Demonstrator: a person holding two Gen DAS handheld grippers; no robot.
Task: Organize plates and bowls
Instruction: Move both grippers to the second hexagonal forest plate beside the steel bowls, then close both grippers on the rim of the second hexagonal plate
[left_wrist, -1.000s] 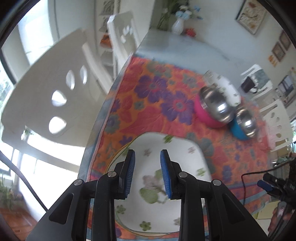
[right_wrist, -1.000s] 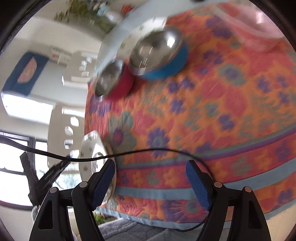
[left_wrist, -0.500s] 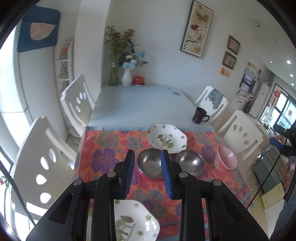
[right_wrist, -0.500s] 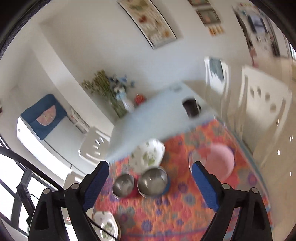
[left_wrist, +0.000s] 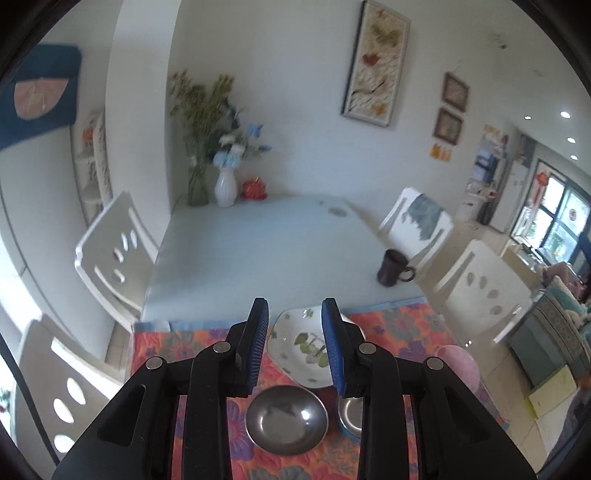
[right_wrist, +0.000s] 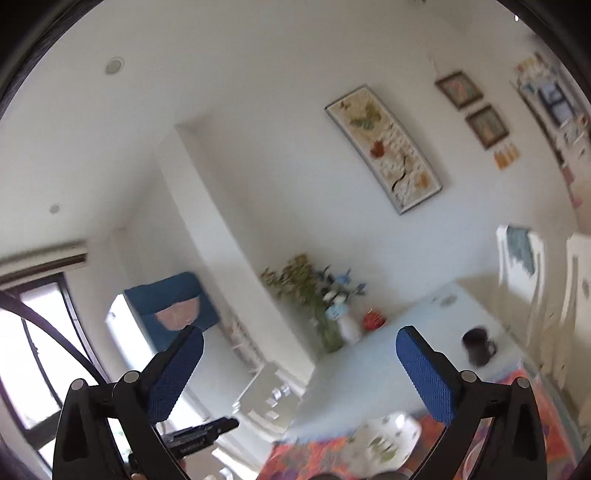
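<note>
Plates and bowls sat on a flowery orange cloth on a long table, in front of and below both tongs. The left tongs hung in the air over them with its blue pads close together but not touching. Nothing was between them, and they touched nothing. Seen through that narrow gap was a white plate with green leaves. Just under the tips sat a shiny metal bowl, and a second metal bowl peeked out behind the right finger. A pink bowl lay off to the right of the tongs.

The right tongs pointed out at the wall, high above the table. Its jaws had just been opening and stood very wide, holding nothing. Far below its tips lay the same leafy plate. A dark mug stood past its right pad, and a white vase of flowers stood between the two pads, far away.
</note>
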